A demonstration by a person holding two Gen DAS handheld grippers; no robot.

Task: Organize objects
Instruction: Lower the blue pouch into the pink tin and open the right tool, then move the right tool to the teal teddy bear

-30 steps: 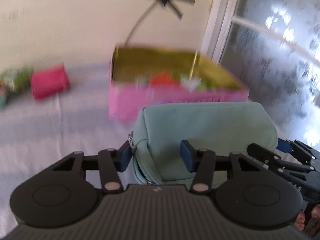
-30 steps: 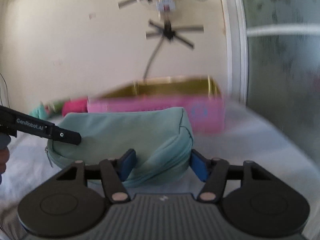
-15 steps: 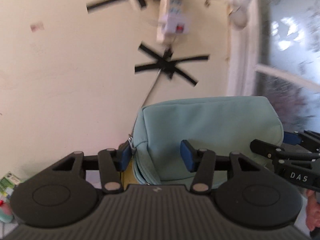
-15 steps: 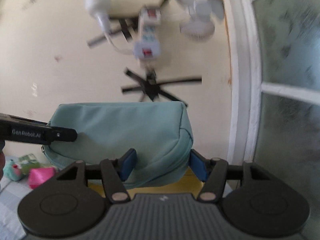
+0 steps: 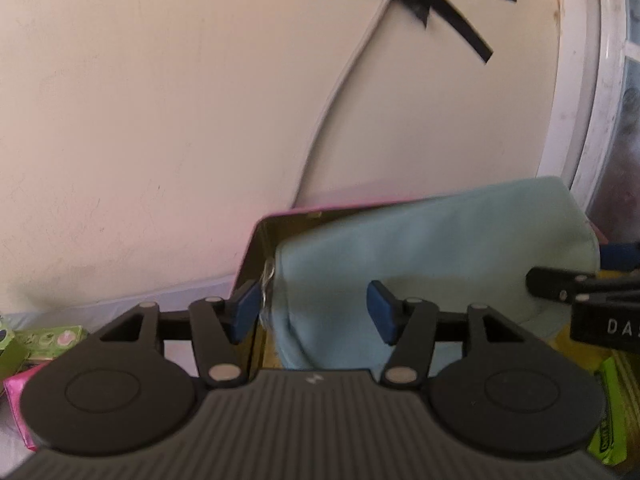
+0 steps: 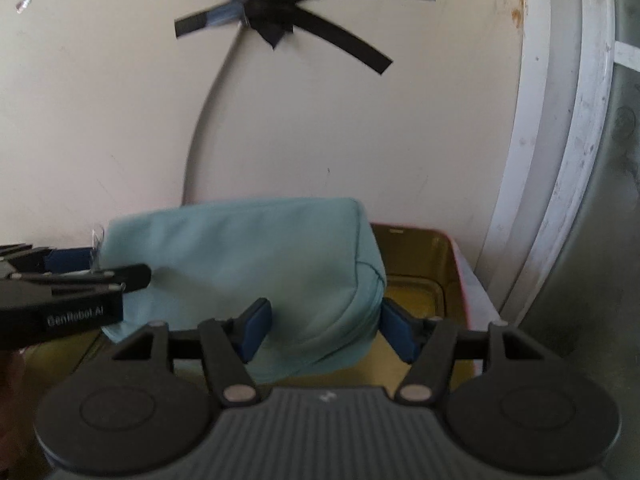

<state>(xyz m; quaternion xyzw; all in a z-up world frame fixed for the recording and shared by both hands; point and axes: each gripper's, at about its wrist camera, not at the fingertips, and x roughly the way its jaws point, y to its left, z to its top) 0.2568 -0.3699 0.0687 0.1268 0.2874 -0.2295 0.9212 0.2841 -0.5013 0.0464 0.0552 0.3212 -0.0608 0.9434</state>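
The teal pouch (image 5: pixel 432 256) lies across both grippers, its long axis running side to side from one to the other, and it sits over the open pink tin (image 5: pixel 256 248) with the gold inside. The left gripper (image 5: pixel 314 312) has the pouch's zipper end between its fingers, and its jaws are opening: the left pad stands just clear of the zipper pull, so this end looks let go rather than clamped. The right gripper (image 6: pixel 326 330) straddles the other end, its jaws easing apart slightly, though both blue pads still seem to press the fabric, so it seems to carry that end. Since each hand is at its own end, neither is nearer; what matters is that the pouch hangs straight ahead of and just beyond the fingertips, directly above the tin floor, so the drop is downward. Beyond the tin is a cream wall with a cable (image 6: pixel 200 132) held by black tape (image 6: pixel 280 12), and a white window frame (image 6: pixel 560 120) to the right. Small green boxes (image 5: pixel 48 340) lie to the left on pale cloth.
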